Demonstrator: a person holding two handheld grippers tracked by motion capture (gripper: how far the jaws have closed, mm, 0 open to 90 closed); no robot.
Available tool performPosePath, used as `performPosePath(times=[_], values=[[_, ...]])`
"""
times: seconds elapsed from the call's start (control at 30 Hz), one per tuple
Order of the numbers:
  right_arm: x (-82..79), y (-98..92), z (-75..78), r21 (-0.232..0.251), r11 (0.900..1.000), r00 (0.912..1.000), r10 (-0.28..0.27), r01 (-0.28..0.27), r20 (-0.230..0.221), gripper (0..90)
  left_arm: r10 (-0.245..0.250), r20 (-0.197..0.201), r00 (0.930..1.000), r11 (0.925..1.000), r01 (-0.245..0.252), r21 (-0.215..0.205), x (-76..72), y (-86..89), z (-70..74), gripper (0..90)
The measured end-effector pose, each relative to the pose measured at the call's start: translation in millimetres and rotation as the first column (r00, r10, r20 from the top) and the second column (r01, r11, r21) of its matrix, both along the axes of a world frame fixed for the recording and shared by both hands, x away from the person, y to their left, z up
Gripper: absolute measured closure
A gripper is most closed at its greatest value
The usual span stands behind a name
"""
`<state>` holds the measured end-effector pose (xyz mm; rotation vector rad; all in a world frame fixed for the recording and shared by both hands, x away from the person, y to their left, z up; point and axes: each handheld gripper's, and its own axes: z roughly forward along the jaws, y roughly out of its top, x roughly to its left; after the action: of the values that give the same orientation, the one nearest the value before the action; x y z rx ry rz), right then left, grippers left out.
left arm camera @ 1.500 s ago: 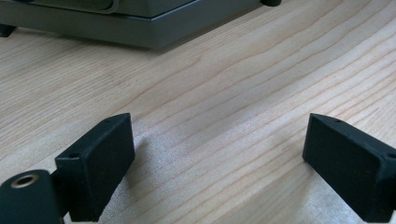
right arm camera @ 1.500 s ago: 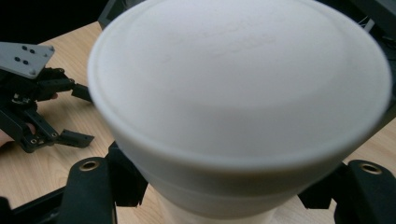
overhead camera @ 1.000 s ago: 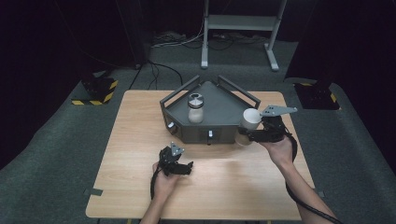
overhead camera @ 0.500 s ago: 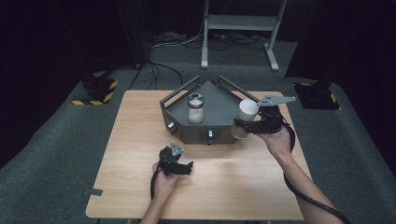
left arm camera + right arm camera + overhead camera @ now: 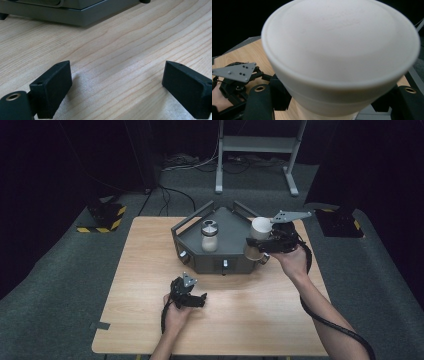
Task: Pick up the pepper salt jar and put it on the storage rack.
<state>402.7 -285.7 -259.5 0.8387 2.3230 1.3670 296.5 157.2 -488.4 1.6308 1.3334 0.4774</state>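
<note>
Right gripper [image 5: 264, 245] clamped on a white-lidded jar [image 5: 258, 240], held over the grey tray's [image 5: 235, 227] right edge, left gripper [image 5: 192, 299] resting on the table [image 5: 140, 270], jaws apart and empty, second jar [image 5: 209, 235] stood inside the tray

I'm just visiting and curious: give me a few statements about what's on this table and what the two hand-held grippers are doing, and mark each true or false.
1. The right gripper is shut on a white-lidded jar. True.
2. The left gripper holds a jar. False: its jaws stand open over bare wood of the table.
3. A jar with a metal lid stands upright in the grey tray. True.
4. The white-lidded jar stands on the wooden tabletop. False: it is held up at the tray's right edge.
5. The left hand is near the front of the table. True.
</note>
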Motion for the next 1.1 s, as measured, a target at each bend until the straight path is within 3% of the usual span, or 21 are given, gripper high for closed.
performPosePath(times=[0.57, 1.1], values=[[21.2, 24.3, 1.1, -0.026, 0.999, 0.9992, -0.041, 0.041, -0.003, 33.6, 0.002, 0.001, 1.0000, 1.0000, -0.002, -0.002, -0.2, -0.3, -0.3, 9.0], [37.2, 48.3, -10.4, -0.052, 0.995, 0.9965, -0.083, 0.083, -0.006, 33.7, 0.004, 0.002, 1.0000, 1.0000, -0.004, -0.006, -0.3, -0.6, -0.7, 9.0]])
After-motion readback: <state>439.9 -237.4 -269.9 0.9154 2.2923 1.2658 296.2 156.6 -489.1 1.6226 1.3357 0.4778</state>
